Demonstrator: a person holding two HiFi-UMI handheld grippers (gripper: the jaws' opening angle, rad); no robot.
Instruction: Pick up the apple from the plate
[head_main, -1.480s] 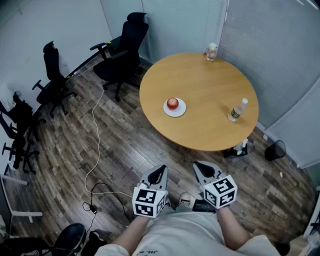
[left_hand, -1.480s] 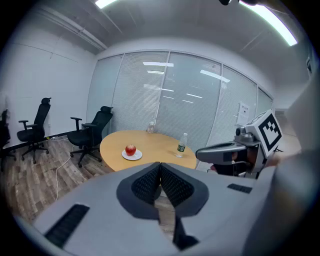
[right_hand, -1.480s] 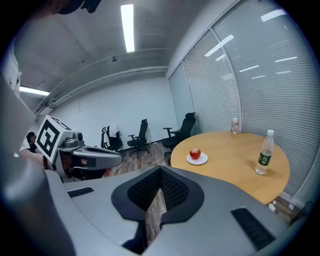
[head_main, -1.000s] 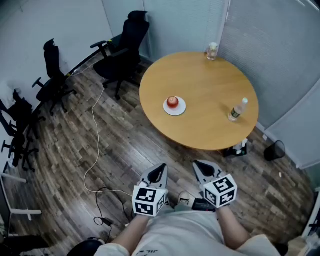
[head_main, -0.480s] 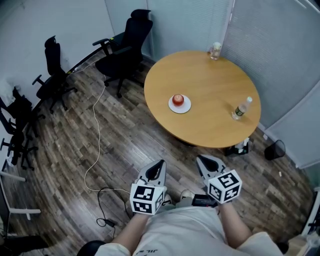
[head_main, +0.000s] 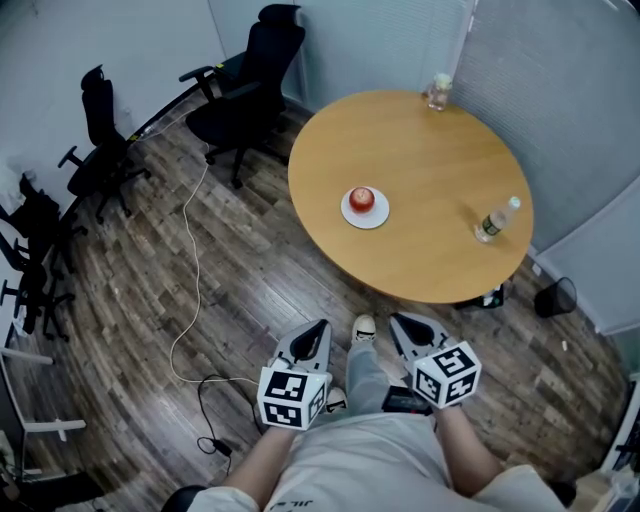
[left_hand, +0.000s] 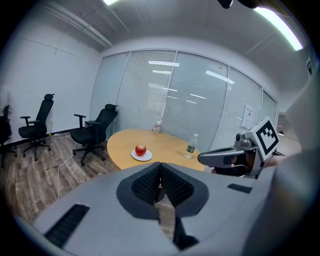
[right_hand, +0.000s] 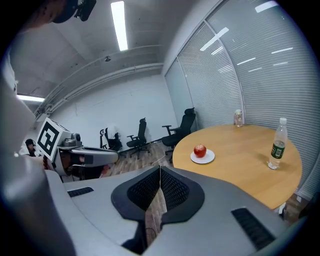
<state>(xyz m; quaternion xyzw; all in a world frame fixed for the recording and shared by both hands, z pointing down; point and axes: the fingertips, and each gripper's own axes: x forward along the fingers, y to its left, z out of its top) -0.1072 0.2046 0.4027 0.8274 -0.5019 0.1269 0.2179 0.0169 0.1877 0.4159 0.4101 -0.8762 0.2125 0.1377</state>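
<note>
- Apple (head_main: 363, 198): red, upright in the middle of a small white plate (head_main: 381, 217). Nothing touches it.
- The plate lies on a round wooden table (head_main: 430, 150), in its near-left part and in from the edge.
- Also on the table is a bottle (head_main: 495, 222) near the right edge, well apart from the plate. A small jar (head_main: 439, 90) stands at the far edge.
- My left gripper (head_main: 318, 330) has its jaws pressed together with nothing between them. It hangs low over the wood floor (head_main: 130, 300), well short of the table.
- My right gripper (head_main: 405, 322) is just beside it. Its jaws are also together and empty, and it is just as far from the table.
- Both grippers point toward the table. Each gripper's own view shows the apple small and distant beyond its closed jaw tips.
- A shoe (head_main: 364, 327) shows on the floor between the two grippers.
- Further out, black office chairs (head_main: 245, 95) stand left of the table, and a white cable (head_main: 195, 270) trails across the floor.
- Progress, as I judge it: this is only the approach, and no part of the pick is done.
- What I think is left is to get within reach of the table and open one gripper. Then I would set its jaws around the apple, close them and lift it off the plate.
</note>
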